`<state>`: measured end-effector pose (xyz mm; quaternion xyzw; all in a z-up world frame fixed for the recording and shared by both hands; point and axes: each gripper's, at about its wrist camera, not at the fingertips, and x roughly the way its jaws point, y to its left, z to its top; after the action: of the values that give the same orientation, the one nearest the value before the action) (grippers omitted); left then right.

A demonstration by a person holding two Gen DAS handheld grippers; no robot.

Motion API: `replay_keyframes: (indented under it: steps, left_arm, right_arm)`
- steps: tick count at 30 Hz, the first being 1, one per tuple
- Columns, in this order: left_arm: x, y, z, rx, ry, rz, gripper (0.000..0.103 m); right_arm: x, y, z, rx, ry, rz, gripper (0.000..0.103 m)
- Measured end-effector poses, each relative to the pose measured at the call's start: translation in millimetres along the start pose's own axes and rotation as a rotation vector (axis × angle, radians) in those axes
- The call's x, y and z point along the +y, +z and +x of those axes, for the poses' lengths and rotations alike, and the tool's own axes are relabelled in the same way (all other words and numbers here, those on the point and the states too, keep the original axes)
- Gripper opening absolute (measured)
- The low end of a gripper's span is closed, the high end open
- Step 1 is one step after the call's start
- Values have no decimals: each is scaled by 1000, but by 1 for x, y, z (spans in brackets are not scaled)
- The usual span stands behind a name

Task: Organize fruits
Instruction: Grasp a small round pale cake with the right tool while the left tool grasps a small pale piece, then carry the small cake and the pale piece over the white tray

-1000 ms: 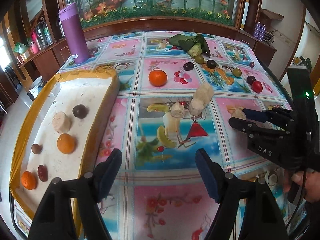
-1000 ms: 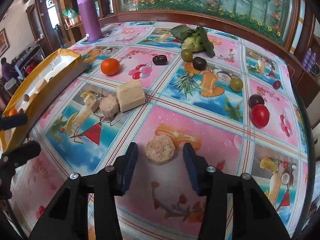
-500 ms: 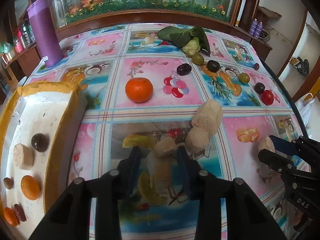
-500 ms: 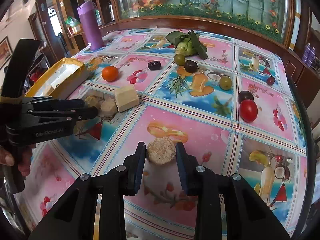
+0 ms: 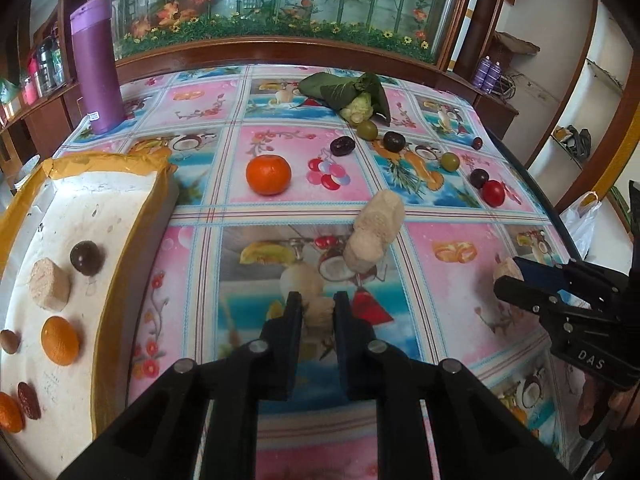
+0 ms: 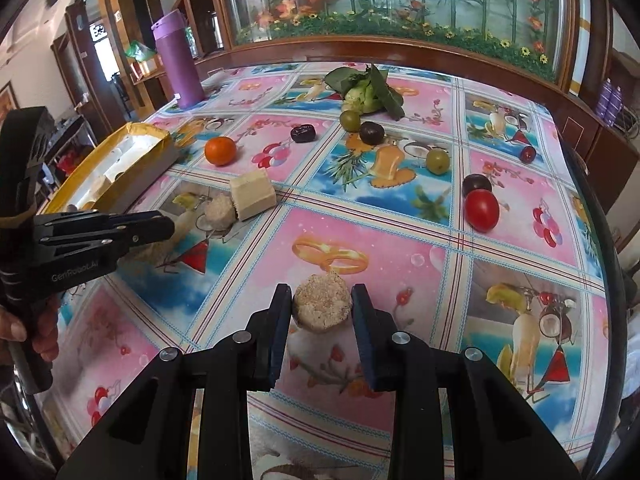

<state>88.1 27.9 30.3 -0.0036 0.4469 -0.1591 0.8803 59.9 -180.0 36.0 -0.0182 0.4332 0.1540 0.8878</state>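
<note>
My left gripper (image 5: 318,304) is shut on a pale beige chunk (image 5: 318,316) low over the tablecloth, in front of the white foam tray (image 5: 104,200). Several fruits and a beige cake (image 5: 50,290) lie in that tray. My right gripper (image 6: 321,296) is shut on a round beige cake (image 6: 322,306), held just above the cloth with its shadow beneath. In the left wrist view the right gripper (image 5: 514,276) shows at the right edge. An orange (image 5: 268,174), a beige block with a round cake (image 5: 374,232) and a red tomato (image 5: 493,193) lie loose.
Dark plums, green fruits and a leaf-wrapped cauliflower (image 5: 356,100) are scattered at the far side. A purple flask (image 5: 98,68) stands at the far left corner. A person's hand (image 6: 36,332) grips the left tool. The table edge curves close on the right.
The left gripper moved forward over the pale chunk and closed on it. The right gripper closed on the round cake and lifted it slightly.
</note>
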Motion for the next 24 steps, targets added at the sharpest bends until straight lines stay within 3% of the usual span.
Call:
replay_keyframes:
  steps: [12, 24]
  left_arm:
    - [-7, -47, -48, -6, -44, -58, 18]
    - [11, -67, -90, -58, -7, -87, 18]
  right_arm:
    - [10, -21, -34, -16, -60, -22, 30]
    - [53, -36, -37, 5, -41, -76, 30]
